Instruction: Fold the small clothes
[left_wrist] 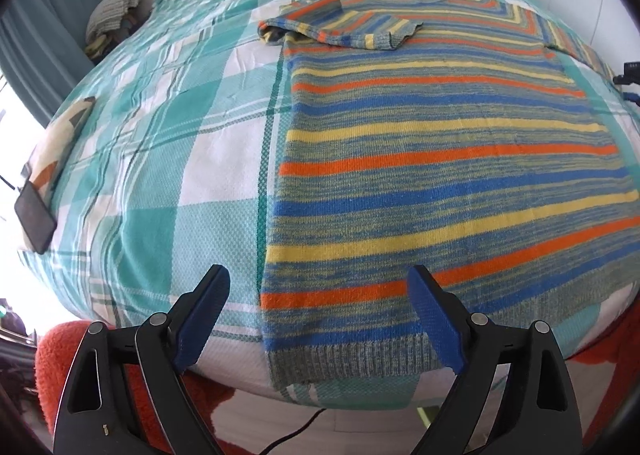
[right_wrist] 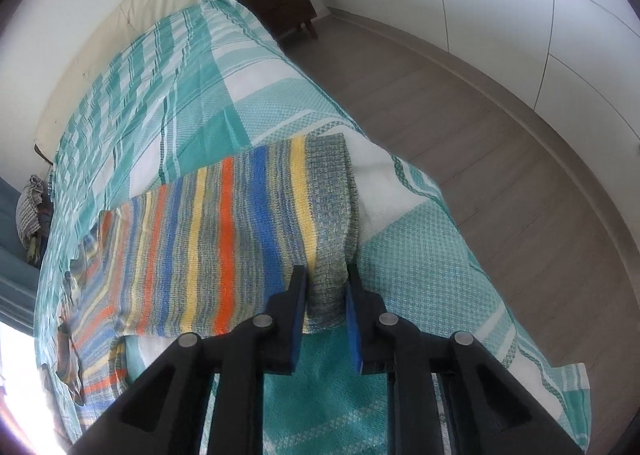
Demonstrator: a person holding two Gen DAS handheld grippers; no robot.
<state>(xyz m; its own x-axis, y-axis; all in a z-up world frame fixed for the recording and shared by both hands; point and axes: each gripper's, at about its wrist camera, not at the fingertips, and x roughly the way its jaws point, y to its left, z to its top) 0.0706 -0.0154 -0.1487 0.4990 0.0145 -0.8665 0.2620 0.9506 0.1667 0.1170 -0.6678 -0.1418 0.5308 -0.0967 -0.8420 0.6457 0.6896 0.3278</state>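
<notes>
Right wrist: sweater (right_wrist: 224,239) hem (pinched) in hand-held gripper (right_wrist: 326,279)

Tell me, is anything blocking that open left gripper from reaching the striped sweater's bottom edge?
Nothing visible does. The left gripper hangs open right over the hem corner of the striped sweater, with only bare checked bedspread beside it. The right gripper already pinches the hem at the other side.

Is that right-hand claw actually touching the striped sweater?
Touching. In the right wrist view the right gripper has the grey ribbed hem of the sweater pinched between its blue pads, lifting that corner off the bed.
</notes>
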